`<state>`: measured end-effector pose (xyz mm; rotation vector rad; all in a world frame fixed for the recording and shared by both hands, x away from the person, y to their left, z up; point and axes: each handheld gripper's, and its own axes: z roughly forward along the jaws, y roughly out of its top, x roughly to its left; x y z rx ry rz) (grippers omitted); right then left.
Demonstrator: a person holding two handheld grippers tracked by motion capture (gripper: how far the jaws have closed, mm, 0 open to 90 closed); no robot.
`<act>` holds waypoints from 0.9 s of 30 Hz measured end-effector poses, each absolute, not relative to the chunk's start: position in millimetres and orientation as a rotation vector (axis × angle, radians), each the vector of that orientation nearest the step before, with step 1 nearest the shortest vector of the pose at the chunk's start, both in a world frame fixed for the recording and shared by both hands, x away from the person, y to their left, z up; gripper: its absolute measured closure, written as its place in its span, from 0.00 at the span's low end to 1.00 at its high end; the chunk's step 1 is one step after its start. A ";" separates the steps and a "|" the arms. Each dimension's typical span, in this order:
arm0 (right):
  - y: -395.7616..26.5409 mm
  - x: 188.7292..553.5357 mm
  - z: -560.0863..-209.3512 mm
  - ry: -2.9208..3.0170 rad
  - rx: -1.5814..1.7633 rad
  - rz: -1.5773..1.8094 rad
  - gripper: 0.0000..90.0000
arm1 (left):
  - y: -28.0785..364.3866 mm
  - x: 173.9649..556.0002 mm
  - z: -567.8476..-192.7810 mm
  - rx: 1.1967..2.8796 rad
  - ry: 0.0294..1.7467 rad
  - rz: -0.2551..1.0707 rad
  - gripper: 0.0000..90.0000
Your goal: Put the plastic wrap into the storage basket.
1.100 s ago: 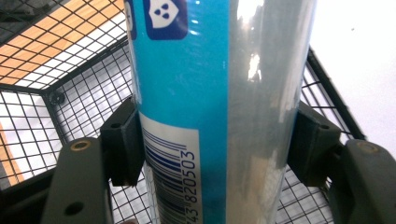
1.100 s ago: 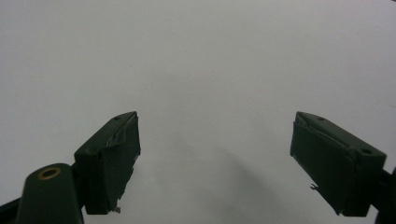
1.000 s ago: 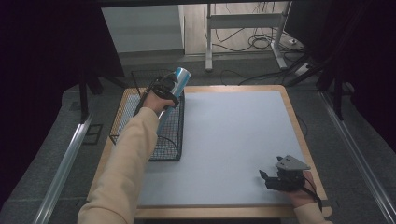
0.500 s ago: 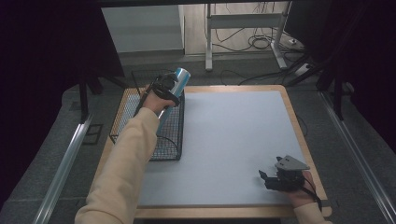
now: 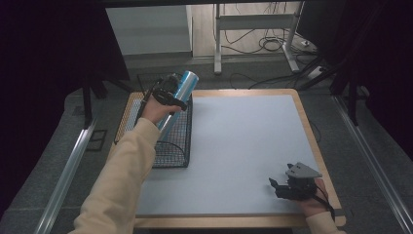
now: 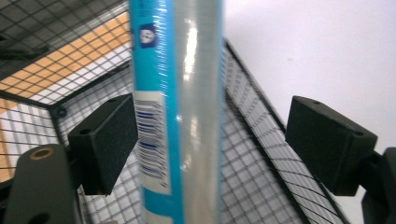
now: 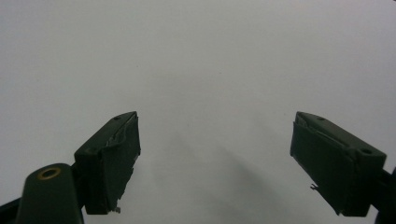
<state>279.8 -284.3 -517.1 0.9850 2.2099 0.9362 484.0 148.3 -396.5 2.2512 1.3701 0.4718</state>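
Two grippers on site: left gripper (image 5: pixel 171 92) over the black wire basket (image 5: pixel 171 146) at the table's (image 5: pixel 243 141) left edge, jaws spread wide with the blue-and-clear wrapped roll (image 6: pixel 175 112) standing between them, touching the left pad, clear of the right. Right gripper (image 5: pixel 292 185) low near the front right corner, jaws wide apart, nothing held.

Grey carpet floor (image 5: pixel 350 146), cables (image 5: pixel 272 46), dark surroundings.
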 end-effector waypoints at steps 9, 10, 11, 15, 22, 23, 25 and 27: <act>-284.0 280.5 -517.0 2.208 0.985 0.935 0.18 | 138.1 446.4 -364.3 2.165 1.222 0.436 0.20; -284.2 280.5 -517.0 2.207 0.985 0.936 0.18 | 136.2 442.7 -363.0 2.163 1.209 0.433 0.20; -284.2 280.5 -517.0 2.207 0.986 0.936 0.18 | 133.6 437.9 -361.8 2.160 1.194 0.424 0.20; -284.3 280.0 -516.2 2.203 0.987 0.937 0.18 | 119.8 417.6 -360.5 2.150 1.129 0.411 0.21; -284.1 279.1 -515.6 2.197 0.991 0.940 0.18 | 96.0 380.8 -366.7 2.157 1.016 0.348 0.21; -284.3 279.1 -515.5 2.196 0.989 0.940 0.18 | 94.0 376.6 -368.8 2.160 1.002 0.339 0.21; -284.5 279.0 -515.2 2.194 0.987 0.941 0.18 | 90.0 368.7 -374.4 2.168 0.983 0.327 0.21; -284.7 278.9 -515.1 2.192 0.987 0.941 0.18 | 86.6 360.6 -381.1 2.173 0.963 0.315 0.21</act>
